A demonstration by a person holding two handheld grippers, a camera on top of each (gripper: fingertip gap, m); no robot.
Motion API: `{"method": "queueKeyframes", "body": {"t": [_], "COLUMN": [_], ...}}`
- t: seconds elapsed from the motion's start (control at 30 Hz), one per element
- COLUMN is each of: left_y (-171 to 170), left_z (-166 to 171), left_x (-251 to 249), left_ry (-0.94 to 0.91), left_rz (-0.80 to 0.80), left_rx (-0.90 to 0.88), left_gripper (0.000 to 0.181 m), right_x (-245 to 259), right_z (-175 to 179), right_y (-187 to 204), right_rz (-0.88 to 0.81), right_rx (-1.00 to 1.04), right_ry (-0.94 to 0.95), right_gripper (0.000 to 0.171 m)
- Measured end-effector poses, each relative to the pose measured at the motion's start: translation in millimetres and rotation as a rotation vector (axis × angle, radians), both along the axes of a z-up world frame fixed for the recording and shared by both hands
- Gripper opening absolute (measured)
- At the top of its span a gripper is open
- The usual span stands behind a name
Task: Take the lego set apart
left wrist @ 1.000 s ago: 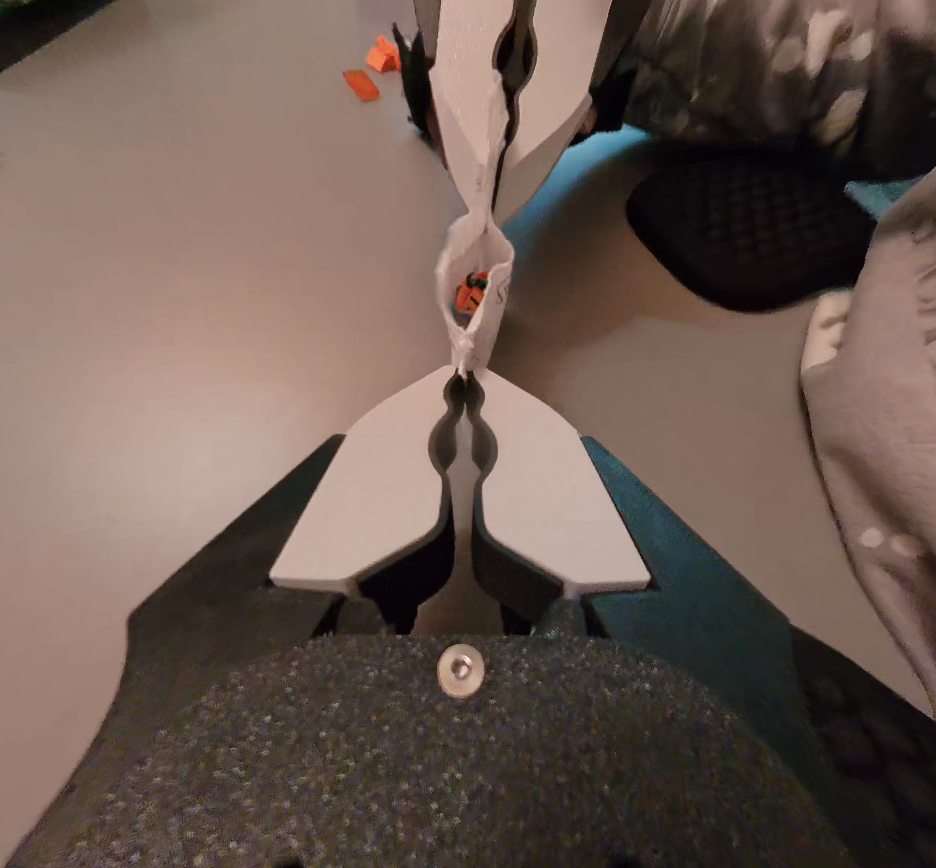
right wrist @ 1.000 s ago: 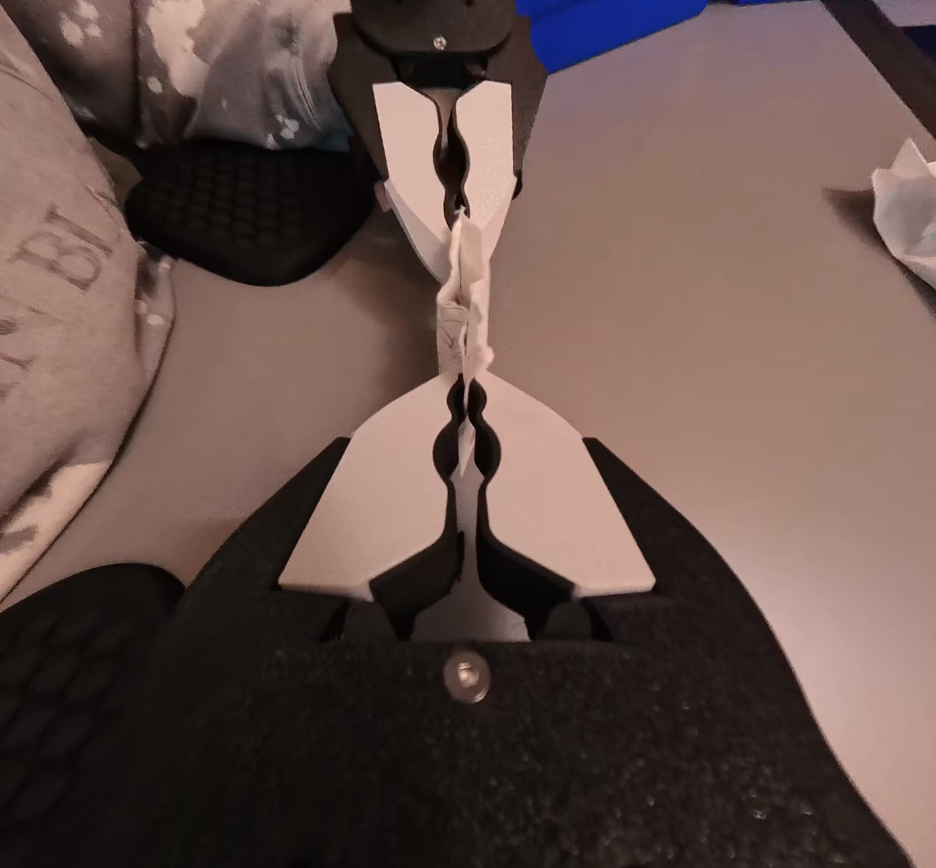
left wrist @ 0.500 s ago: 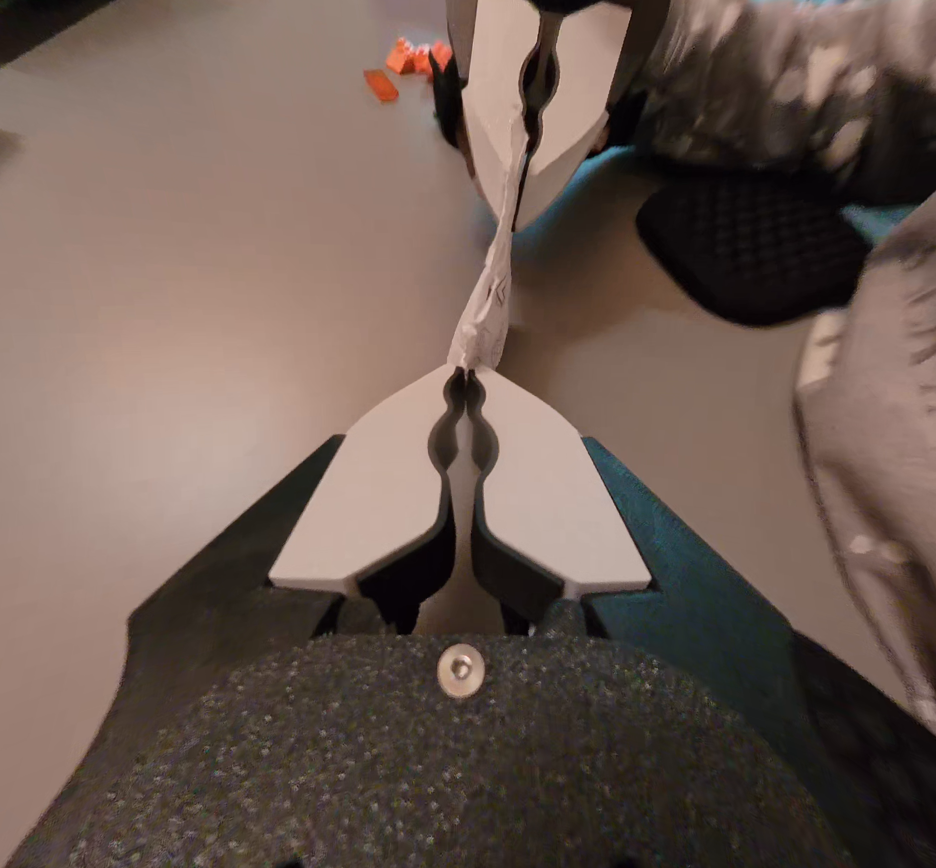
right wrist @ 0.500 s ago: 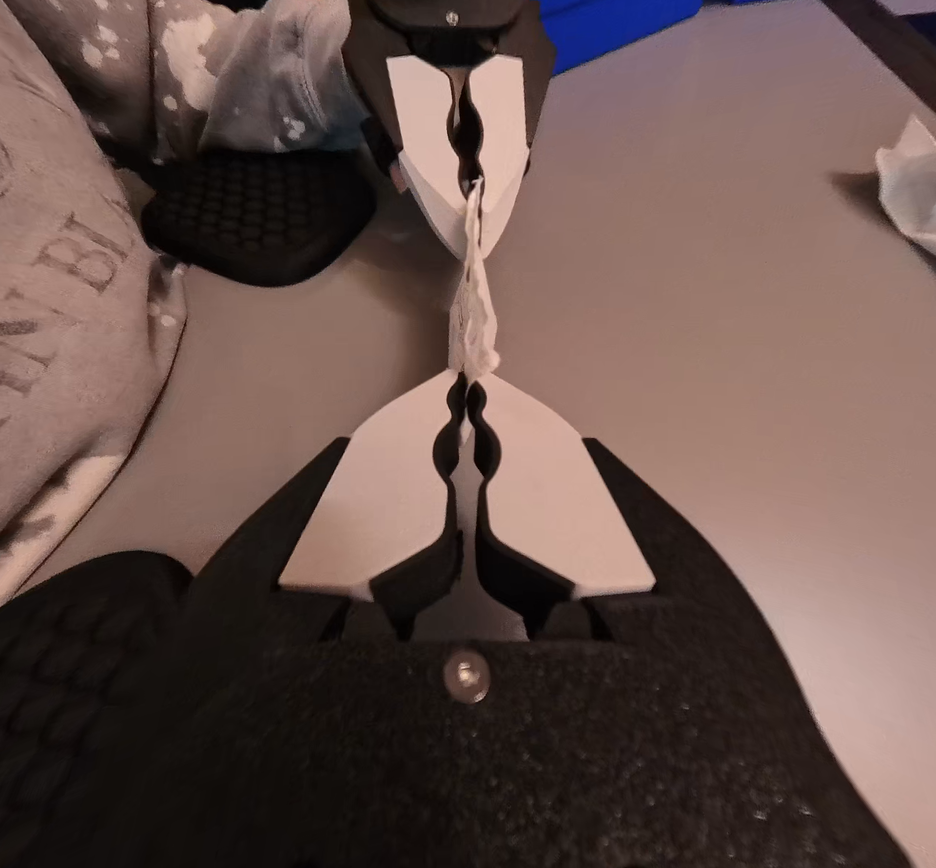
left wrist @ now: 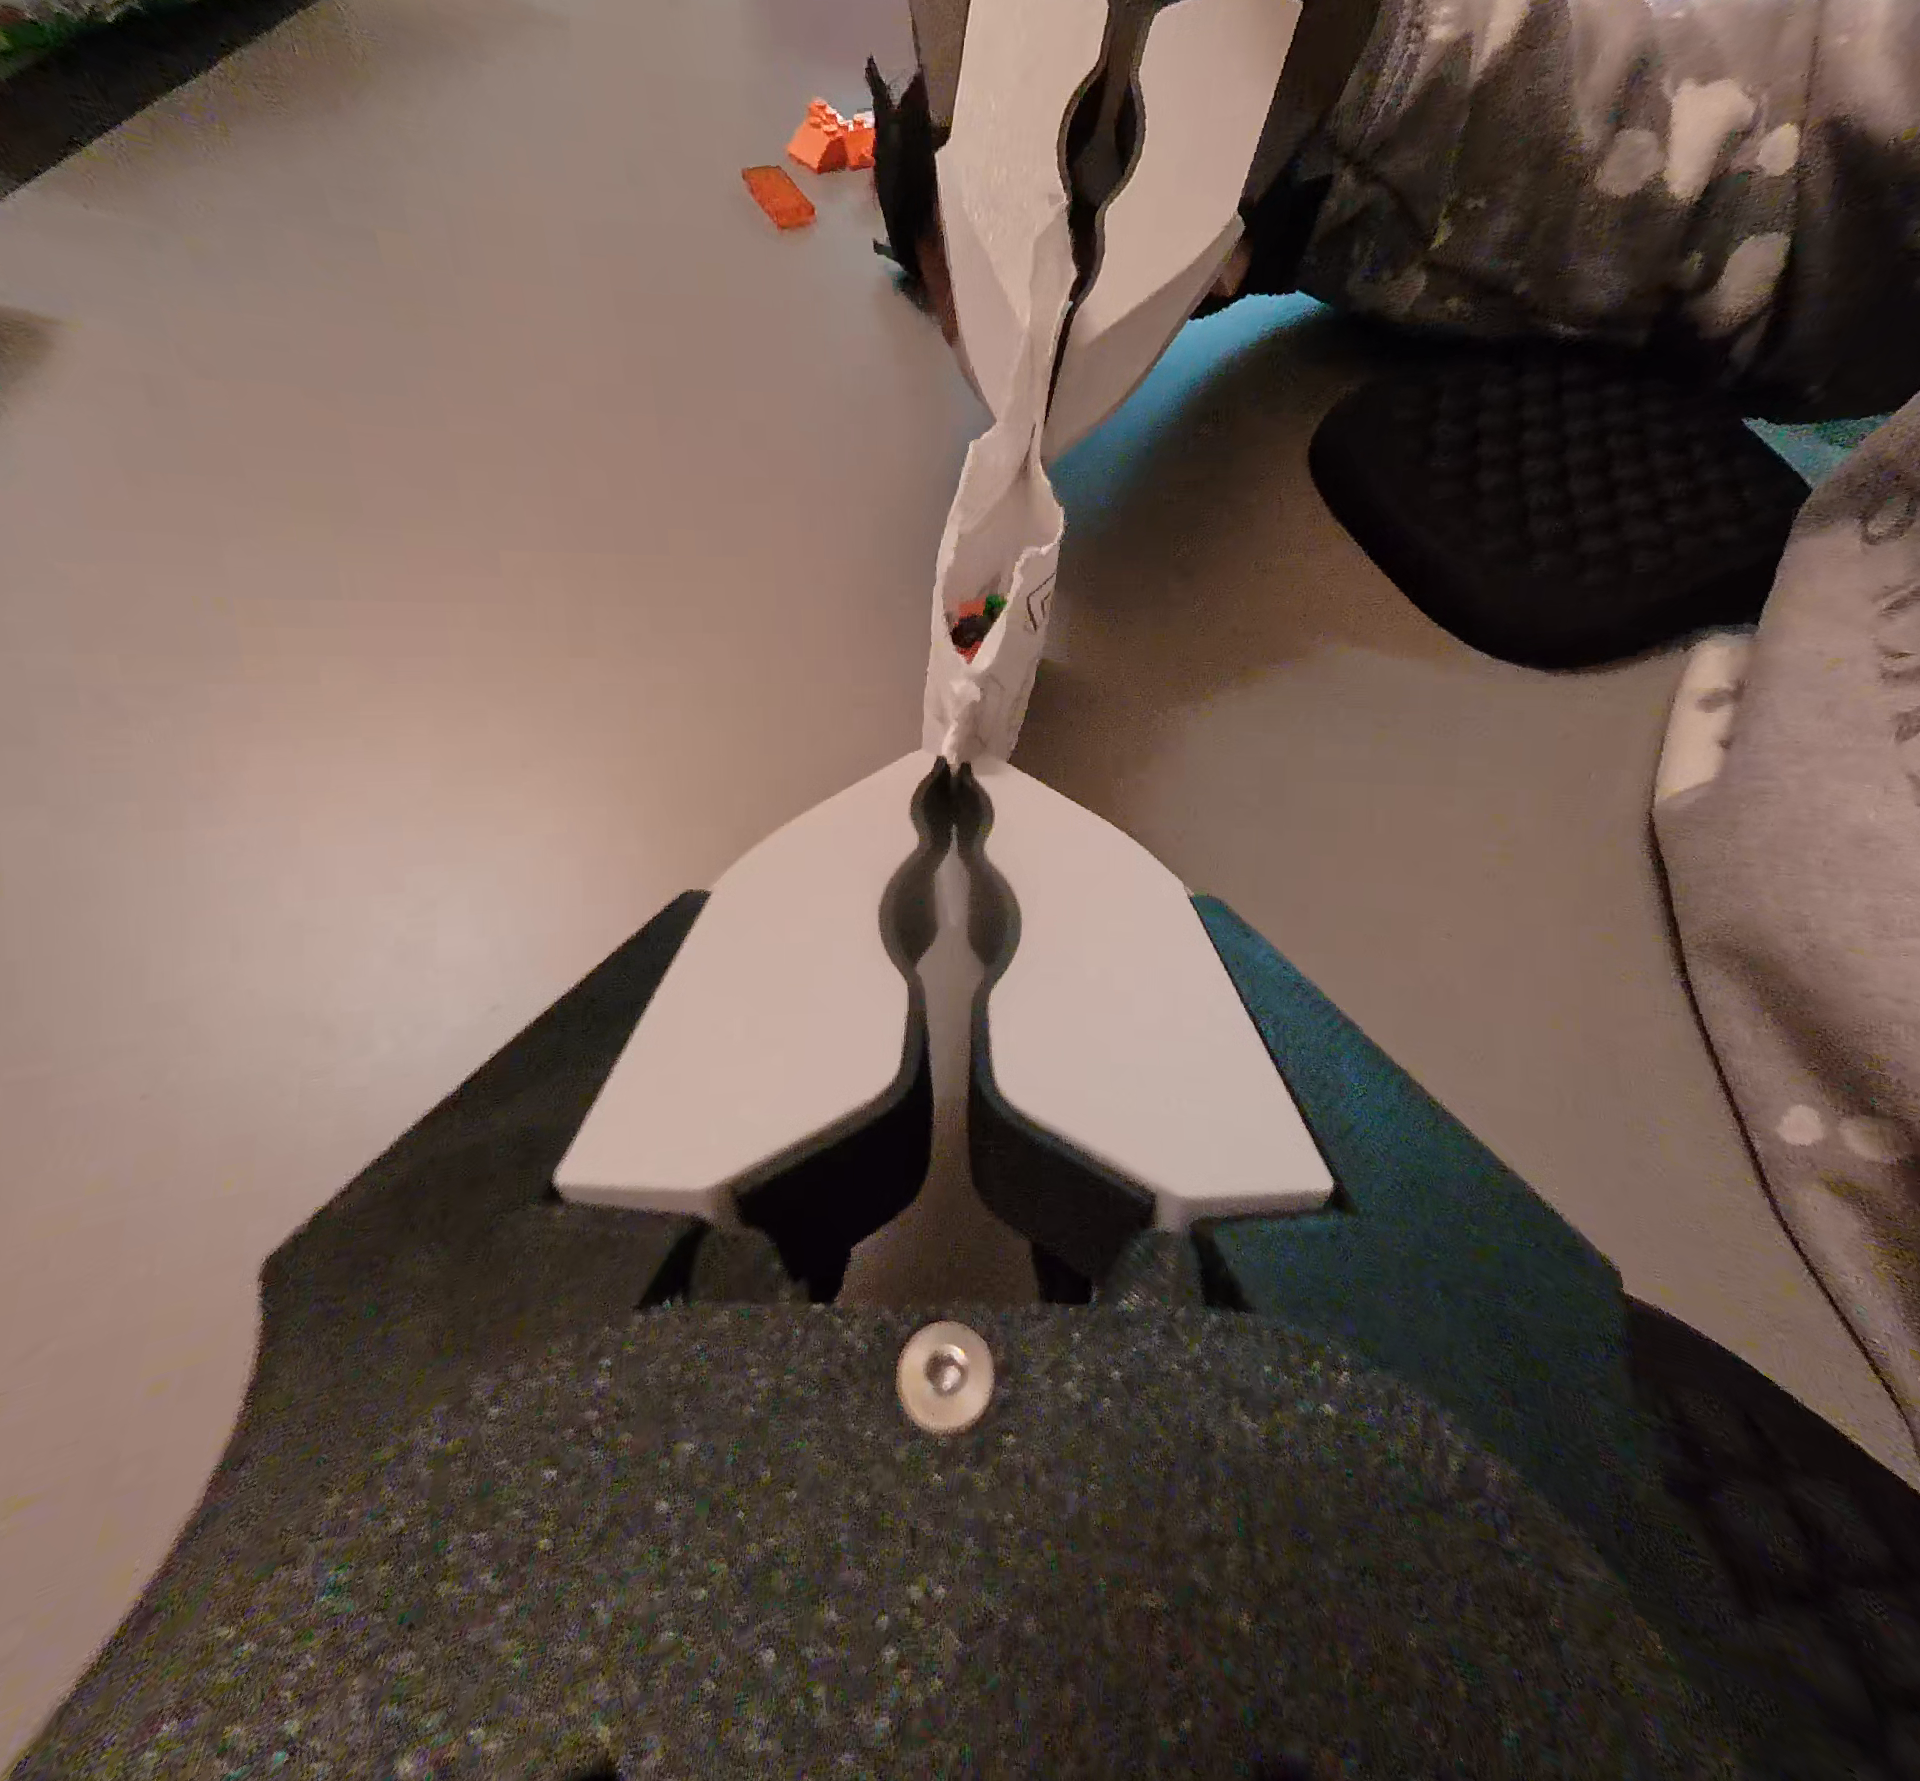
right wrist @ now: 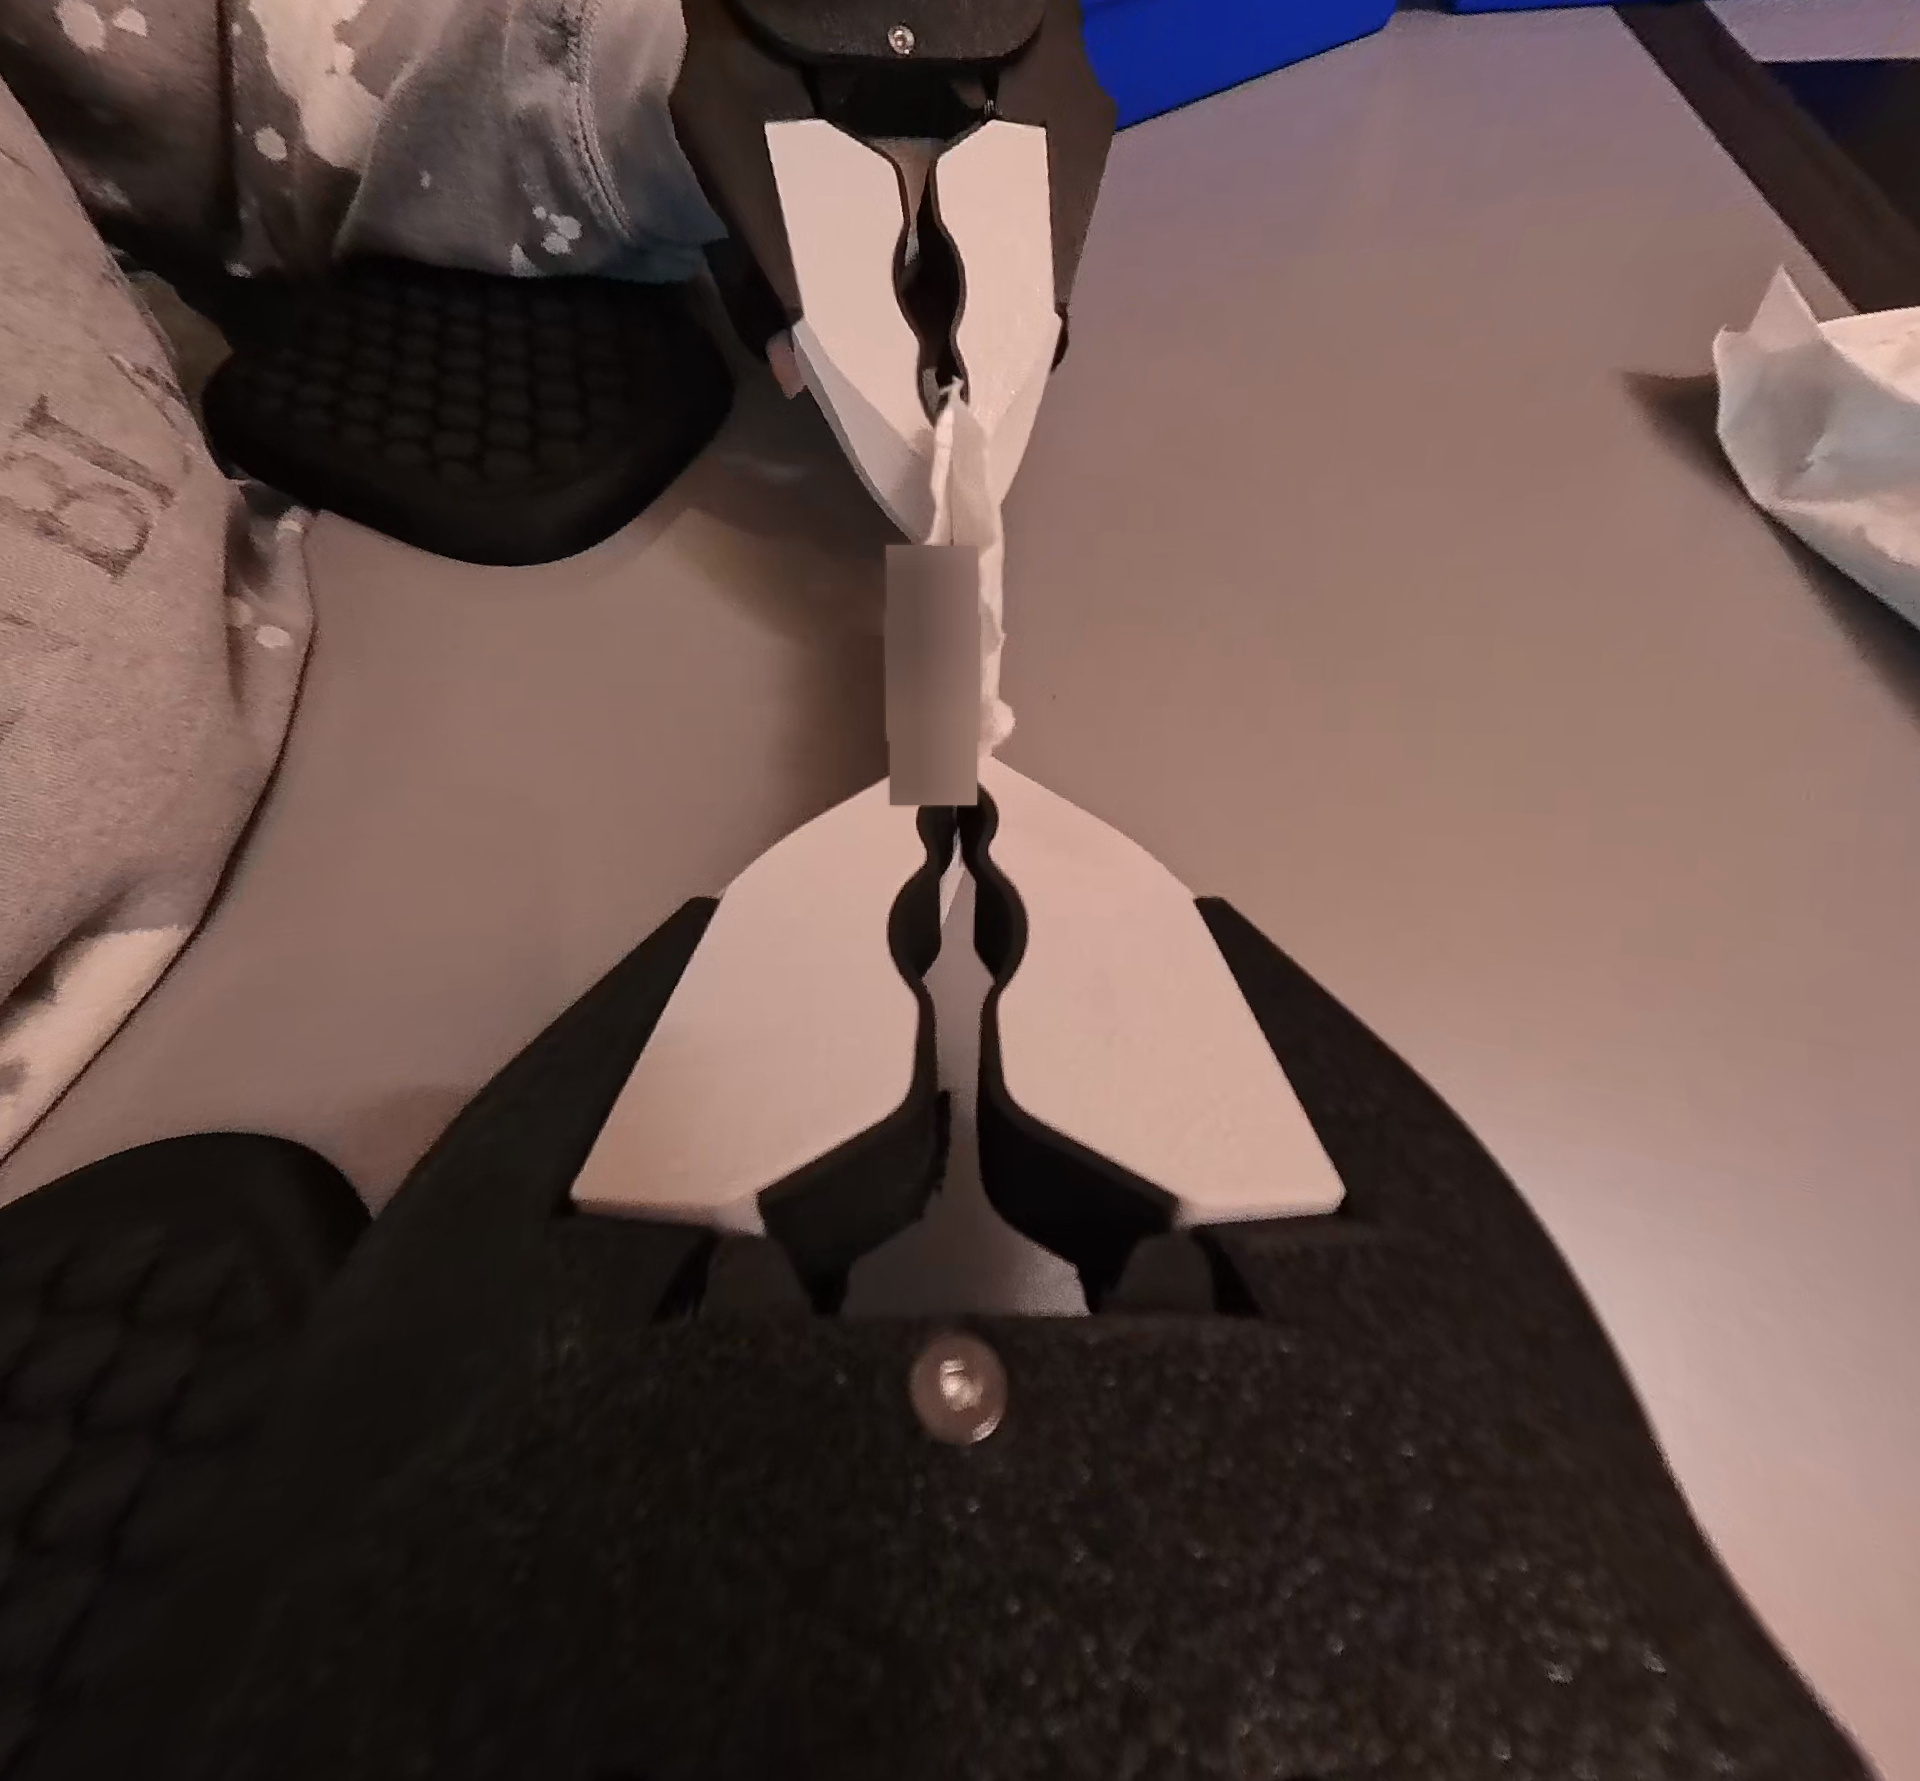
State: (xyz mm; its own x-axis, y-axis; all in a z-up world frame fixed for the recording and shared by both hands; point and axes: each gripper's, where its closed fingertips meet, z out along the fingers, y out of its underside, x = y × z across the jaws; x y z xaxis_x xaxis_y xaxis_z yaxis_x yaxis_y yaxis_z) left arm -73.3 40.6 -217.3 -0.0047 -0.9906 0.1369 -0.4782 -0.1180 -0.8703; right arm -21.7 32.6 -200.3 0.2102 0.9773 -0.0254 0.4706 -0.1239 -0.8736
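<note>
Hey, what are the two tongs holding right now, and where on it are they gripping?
One small white paper bag of lego pieces, stretched above the table. The left tongs pinch its near end, and the right tongs pinch the opposite end.

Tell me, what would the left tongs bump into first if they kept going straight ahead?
The left tongs already pinch the small white paper bag; straight past it, probably the right tongs holding its other end.

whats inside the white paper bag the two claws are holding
Through the torn gap in the white paper bag, a few small orange, black and green pieces show. The paper hides everything else inside, so their count is unclear.
</note>
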Motion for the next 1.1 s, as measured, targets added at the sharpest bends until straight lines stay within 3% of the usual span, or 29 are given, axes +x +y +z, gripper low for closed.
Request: {"method": "queueKeyframes", "body": {"t": [0.07,0.17,0.27,0.43,0.5,0.57,0.67,0.77,0.87,0.97,1.1], "left_y": [-1,-1,0,1,19,51,137,222,295,343,363], "left_z": [1,2,4,12,23,50,73,66,35,0,-18], "left_x": [2,7,9,13,7,-1,-22,-44,-66,-85,-95], "left_ry": [-0.006,-0.020,-0.027,-0.052,-0.054,-0.131,-0.147,-0.067,-0.001,0.030,0.046], "left_rz": [-0.003,-0.012,-0.014,-0.044,-0.004,0.117,0.437,0.706,0.879,0.986,1.033], "left_rx": [-0.007,-0.004,-0.002,0.047,-0.015,-0.073,-0.062,-0.068,-0.219,-0.336,-0.355], "left_gripper": [0.000,0.000,0.000,0.001,0.022,0.025,0.019,0.023,0.026,0.024,0.023], "right_x": [0,-2,-1,5,13,25,44,56,68,83,101], "right_z": [3,0,-1,3,4,10,12,10,4,-2,-24], "right_y": [1,4,3,2,6,9,16,19,23,35,54], "right_rz": [-0.012,-0.030,-0.016,0.000,-0.029,-0.058,-0.108,-0.139,-0.188,-0.291,-0.398], "right_rx": [0.011,0.018,0.038,0.025,0.043,0.043,0.046,0.020,-0.021,-0.088,-0.187], "right_ry": [0.010,-0.006,-0.009,0.000,-0.006,0.012,0.007,-0.001,-0.023,-0.043,-0.124], "right_gripper": [0.001,0.017,0.000,0.000,0.000,0.000,0.000,0.000,0.000,0.000,0.001]}}
